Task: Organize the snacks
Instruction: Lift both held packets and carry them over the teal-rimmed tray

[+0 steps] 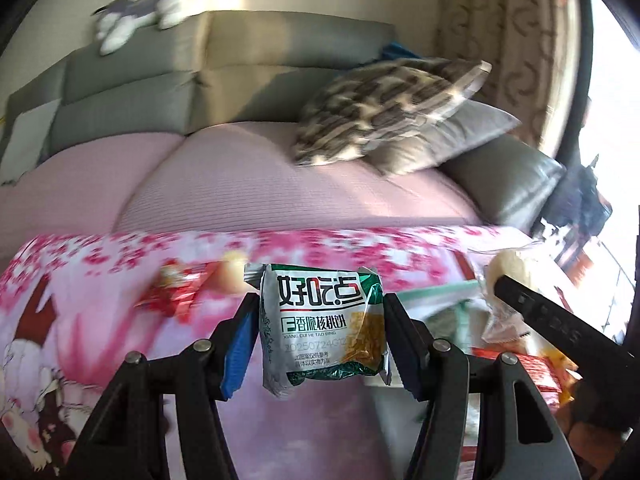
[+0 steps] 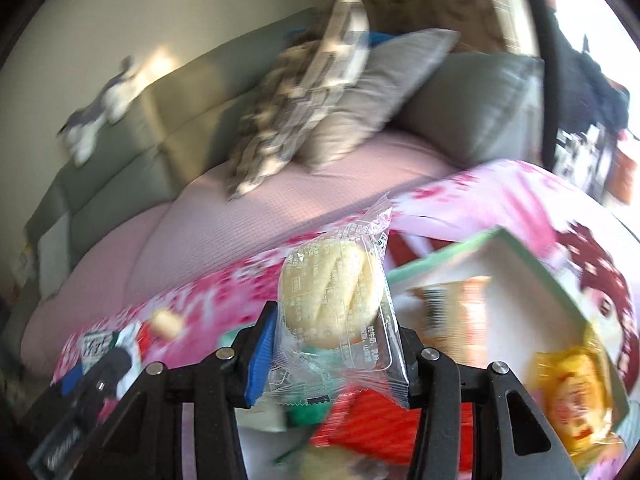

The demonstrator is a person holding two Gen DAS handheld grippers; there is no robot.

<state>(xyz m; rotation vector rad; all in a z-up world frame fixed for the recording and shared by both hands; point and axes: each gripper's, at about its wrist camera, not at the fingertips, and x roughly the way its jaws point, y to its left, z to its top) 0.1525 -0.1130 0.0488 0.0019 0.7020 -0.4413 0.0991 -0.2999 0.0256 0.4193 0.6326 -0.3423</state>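
Observation:
My left gripper (image 1: pixel 322 344) is shut on a green and white biscuit packet (image 1: pixel 320 320) with large Chinese characters, held upright above the pink floral tablecloth (image 1: pixel 100 280). My right gripper (image 2: pixel 332 356) is shut on a clear wrapper with a pale round biscuit (image 2: pixel 332 296) inside. A green-rimmed white box (image 2: pixel 520 256) lies to its right, with an orange packet (image 2: pixel 460 312) and a yellow packet (image 2: pixel 576 400) in it. In the left wrist view a black finger (image 1: pixel 536 312) of the right gripper shows at the right, carrying the clear-wrapped biscuit (image 1: pixel 508 276).
Red snack packets (image 1: pixel 176 296) and a small pale sweet (image 1: pixel 234 276) lie on the cloth; another red packet (image 2: pixel 372 420) lies under the right gripper. Behind the table stands a sofa (image 1: pixel 248 184) with a pink cover, patterned cushions (image 1: pixel 380 116) and a plush toy (image 1: pixel 144 12).

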